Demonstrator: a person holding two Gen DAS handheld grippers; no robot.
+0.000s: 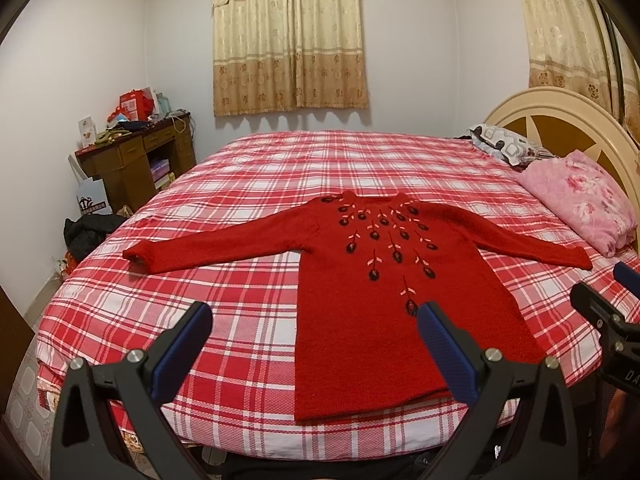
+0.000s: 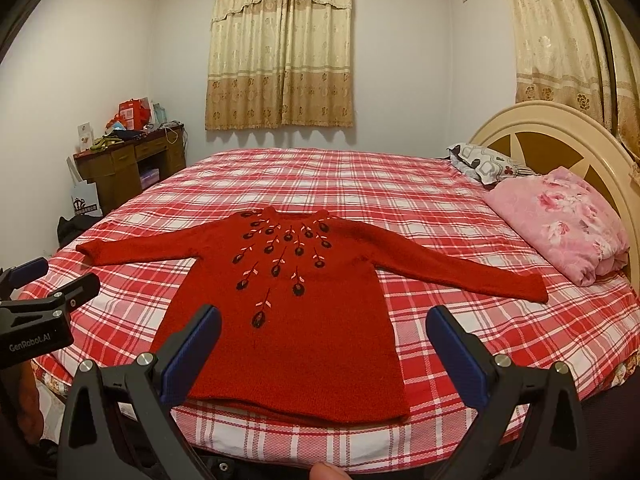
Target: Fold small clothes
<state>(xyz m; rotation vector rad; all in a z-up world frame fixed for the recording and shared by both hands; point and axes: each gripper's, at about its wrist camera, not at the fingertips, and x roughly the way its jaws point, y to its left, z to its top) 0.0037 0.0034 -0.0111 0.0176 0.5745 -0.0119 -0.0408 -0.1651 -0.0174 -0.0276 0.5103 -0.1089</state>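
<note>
- At 9 o'clock, against the wall: cluttered wooden counter [image 2: 128, 164].
- At centre on the plaid bed [image 2: 400, 184]: red sweater [image 2: 304, 320], spread flat, sleeves out toward 9 and 3 o'clock, hem toward 6 o'clock.
- Left gripper [image 1: 316, 320]: fingers spread wide, empty, above the hem's left corner.
- Right gripper [image 2: 324, 324]: fingers wide, empty, over the hem.
- At 3 o'clock: pink quilt [image 2: 568, 220], folded, by the headboard [image 2: 560, 120].

left gripper [image 1: 316, 312]: jaws wide, empty | right gripper [image 2: 324, 316]: jaws wide, empty (both level, side by side)
</note>
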